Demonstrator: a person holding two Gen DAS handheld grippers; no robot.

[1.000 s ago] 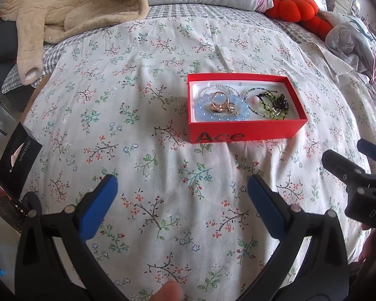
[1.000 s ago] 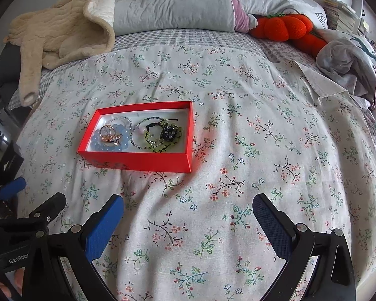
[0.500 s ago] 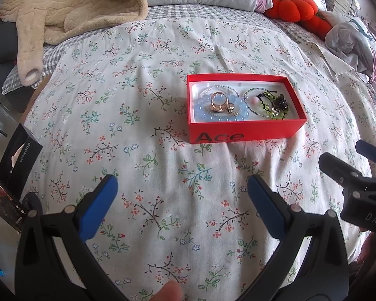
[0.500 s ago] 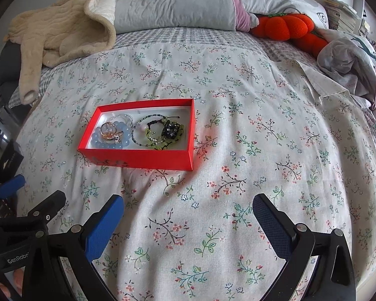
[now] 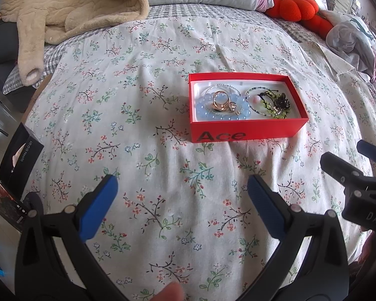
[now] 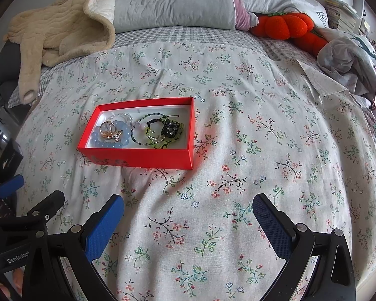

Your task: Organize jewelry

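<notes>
Floral bedspread [image 6: 238, 130]; beige fleece robe [image 6: 60, 30], grey pillow [image 6: 173, 2], orange plush [image 6: 283, 26]

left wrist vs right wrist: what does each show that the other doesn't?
Left wrist only: the black "Ace" lettering readable on the box front, a fingertip at the bottom edge, and the open right gripper from the side.

Right wrist only: the open left gripper from the side.

Both: the red cardboard box on the floral bedsheet, holding a blue bead bracelet, gold rings and green beaded strands.
</notes>
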